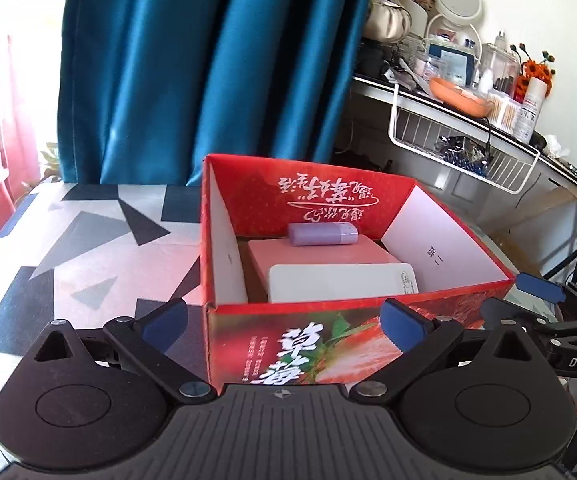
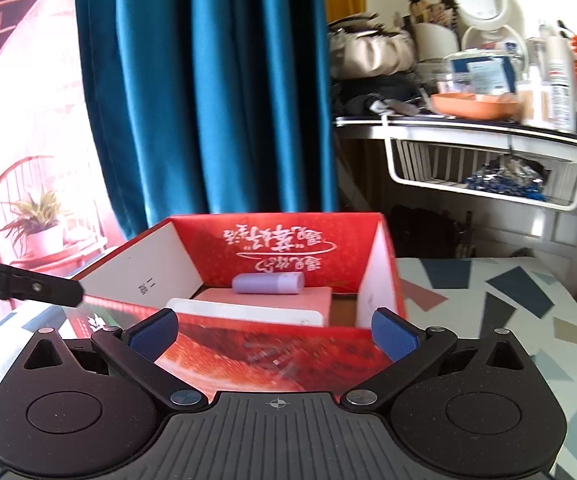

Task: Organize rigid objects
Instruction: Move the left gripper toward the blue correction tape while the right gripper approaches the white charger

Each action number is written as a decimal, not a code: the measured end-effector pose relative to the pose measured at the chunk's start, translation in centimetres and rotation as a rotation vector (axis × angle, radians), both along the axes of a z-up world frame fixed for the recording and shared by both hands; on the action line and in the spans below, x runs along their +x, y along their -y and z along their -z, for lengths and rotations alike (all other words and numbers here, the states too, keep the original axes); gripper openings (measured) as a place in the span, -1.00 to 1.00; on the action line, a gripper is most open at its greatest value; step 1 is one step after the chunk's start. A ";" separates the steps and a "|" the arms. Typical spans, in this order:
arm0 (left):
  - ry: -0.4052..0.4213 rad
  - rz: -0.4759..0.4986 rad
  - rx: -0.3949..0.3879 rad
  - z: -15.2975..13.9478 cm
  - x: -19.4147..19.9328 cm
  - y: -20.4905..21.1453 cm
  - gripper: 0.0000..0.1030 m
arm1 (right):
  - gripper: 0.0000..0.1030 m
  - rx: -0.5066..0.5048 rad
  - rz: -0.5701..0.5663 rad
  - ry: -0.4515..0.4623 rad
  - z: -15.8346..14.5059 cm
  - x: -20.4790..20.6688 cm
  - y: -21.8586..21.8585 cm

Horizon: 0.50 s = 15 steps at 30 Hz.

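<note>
Left wrist view: left hand-held gripper (image 1: 284,322) and right hand-held gripper (image 2: 274,332) both gape fully, empty, before a red strawberry carton (image 1: 288,344) on the bench (image 1: 88,248). Inside lie a lilac case (image 1: 322,234), pink box (image 1: 288,256) and white slab (image 1: 340,282): probably light, stiff, smooth; grip across short sides.

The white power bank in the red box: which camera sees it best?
The left wrist view: the white power bank shows its whole top, lying on a pink box. In the right wrist view the red box's front wall hides most of it.
</note>
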<state>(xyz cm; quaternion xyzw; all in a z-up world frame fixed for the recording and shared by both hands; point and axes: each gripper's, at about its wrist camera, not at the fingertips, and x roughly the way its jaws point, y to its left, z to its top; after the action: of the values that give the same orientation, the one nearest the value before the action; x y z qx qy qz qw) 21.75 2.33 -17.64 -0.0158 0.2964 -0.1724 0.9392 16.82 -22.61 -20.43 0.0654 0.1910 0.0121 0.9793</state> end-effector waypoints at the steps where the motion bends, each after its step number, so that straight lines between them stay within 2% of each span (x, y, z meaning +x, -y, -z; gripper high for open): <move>1: -0.004 -0.007 0.001 0.2 -0.1 -0.2 1.00 | 0.99 -0.011 0.007 0.004 0.4 -0.4 0.1; 3: -0.020 -0.028 0.009 1.1 -0.1 -0.5 1.00 | 0.99 -0.029 0.022 -0.008 1.4 -0.9 0.4; 10: -0.117 -0.071 0.018 4.6 0.3 -1.4 1.00 | 0.99 -0.036 0.075 -0.143 6.3 -1.1 1.5; 15: -0.166 -0.083 0.018 6.7 0.2 -1.6 1.00 | 0.93 -0.027 0.086 -0.187 7.6 -0.8 1.8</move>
<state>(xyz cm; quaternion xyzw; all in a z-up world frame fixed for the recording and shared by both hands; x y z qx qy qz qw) 21.97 3.92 -24.35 -0.0338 0.3740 -0.1286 0.9179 16.04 -24.44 -28.08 0.0611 0.2788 -0.0386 0.9576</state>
